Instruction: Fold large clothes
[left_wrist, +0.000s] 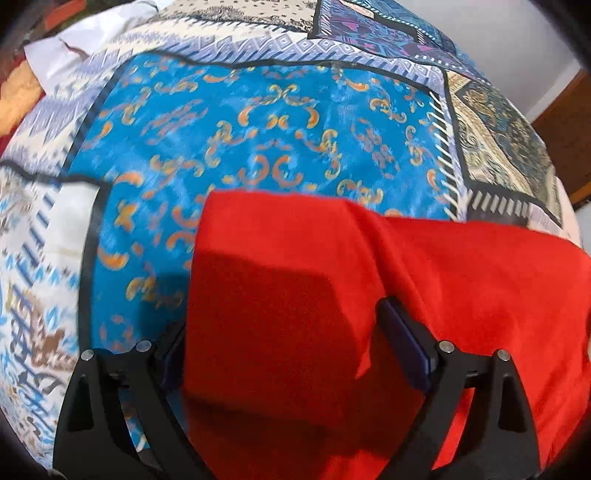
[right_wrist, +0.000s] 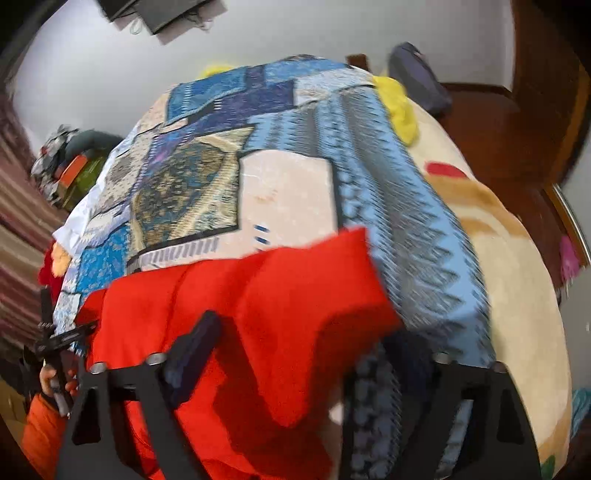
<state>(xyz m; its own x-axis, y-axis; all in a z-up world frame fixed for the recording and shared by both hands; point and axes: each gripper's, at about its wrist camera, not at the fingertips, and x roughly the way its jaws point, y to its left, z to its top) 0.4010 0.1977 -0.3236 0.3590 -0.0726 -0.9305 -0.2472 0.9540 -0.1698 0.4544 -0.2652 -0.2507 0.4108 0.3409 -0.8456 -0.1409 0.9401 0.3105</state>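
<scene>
Starting at our left gripper, we see its jaws spread wide with the red garment draped between and over them; whether any cloth is pinched, we cannot tell. Our right gripper looks the same: jaws wide apart, a red flap hanging between them and hiding the right finger, grasp unclear. We judge both ends are lifted together to carry a fold across. Beyond the garment lies the patchwork bedspread it rests on, and beyond that, a yellow cloth near the bed's far edge.
</scene>
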